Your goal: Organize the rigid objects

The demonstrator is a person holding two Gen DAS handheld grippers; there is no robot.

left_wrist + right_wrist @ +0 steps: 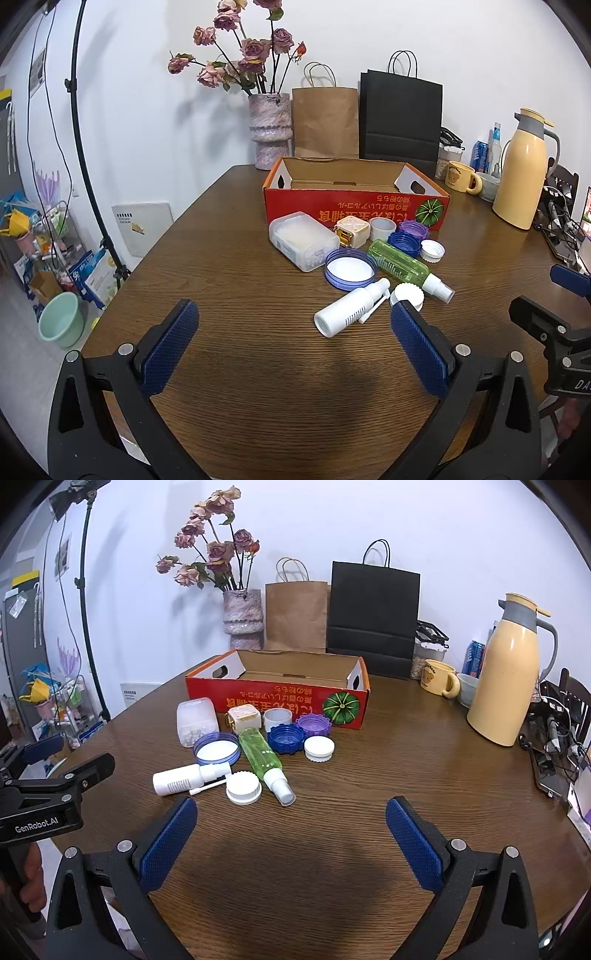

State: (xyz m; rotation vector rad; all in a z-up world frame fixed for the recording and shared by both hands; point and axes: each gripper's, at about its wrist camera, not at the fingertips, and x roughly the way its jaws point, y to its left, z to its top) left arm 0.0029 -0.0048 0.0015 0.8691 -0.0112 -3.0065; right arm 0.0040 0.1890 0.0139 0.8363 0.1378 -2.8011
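Observation:
A red cardboard box, open and empty, stands on the brown table. In front of it lie a clear plastic case, a cream cube, a green spray bottle, a white spray bottle, a large blue lid, and several small caps. My left gripper is open and empty, just short of the white bottle. My right gripper is open and empty, in front of the pile.
A flower vase, a brown bag and a black bag stand behind the box. A yellow thermos, a mug and cables are at the right. Each gripper shows at the other view's edge.

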